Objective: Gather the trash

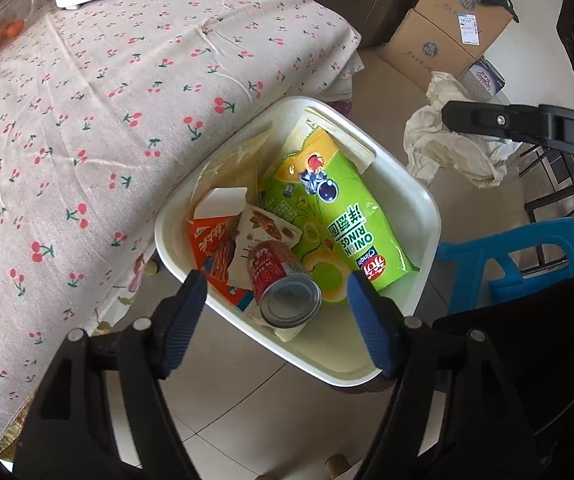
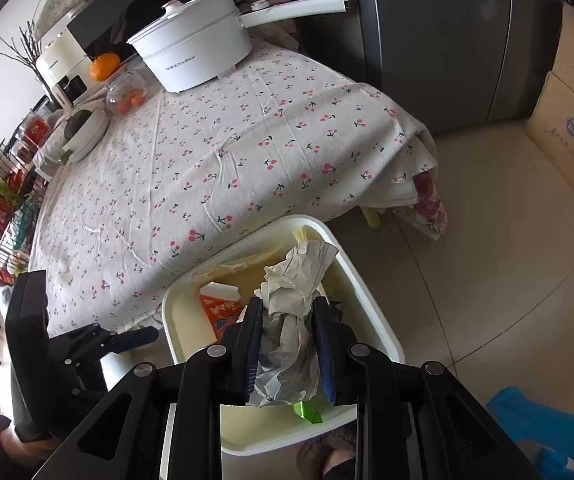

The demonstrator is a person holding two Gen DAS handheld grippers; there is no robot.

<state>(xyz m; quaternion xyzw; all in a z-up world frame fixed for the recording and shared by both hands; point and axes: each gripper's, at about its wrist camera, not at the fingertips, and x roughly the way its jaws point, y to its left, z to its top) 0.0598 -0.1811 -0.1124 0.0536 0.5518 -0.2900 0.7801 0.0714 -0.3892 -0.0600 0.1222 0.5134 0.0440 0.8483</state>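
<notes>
A white trash bin (image 1: pixel 423 196) stands on the floor beside the table. In it lie a green onion-rings bag (image 1: pixel 339 208), a red can (image 1: pixel 283 280), an orange carton (image 1: pixel 211 248) and wrappers. My left gripper (image 1: pixel 277 300) is open and empty, hanging over the bin's near rim. My right gripper (image 2: pixel 289 344) is shut on a crumpled white paper wad (image 2: pixel 295 292) and holds it above the bin (image 2: pixel 371 312). The orange carton (image 2: pixel 219 312) shows under it. In the left wrist view the right gripper (image 1: pixel 467 118) holds the wad (image 1: pixel 443 136) at the upper right.
The table with a cherry-print cloth (image 2: pixel 207 152) is left of the bin. A white pot (image 2: pixel 195 48), a glass bowl of fruit (image 2: pixel 127 94) and an orange (image 2: pixel 105 66) stand at its far end. Cardboard boxes (image 1: pixel 447 28) and a blue stool (image 1: pixel 507 264) stand on the tiled floor.
</notes>
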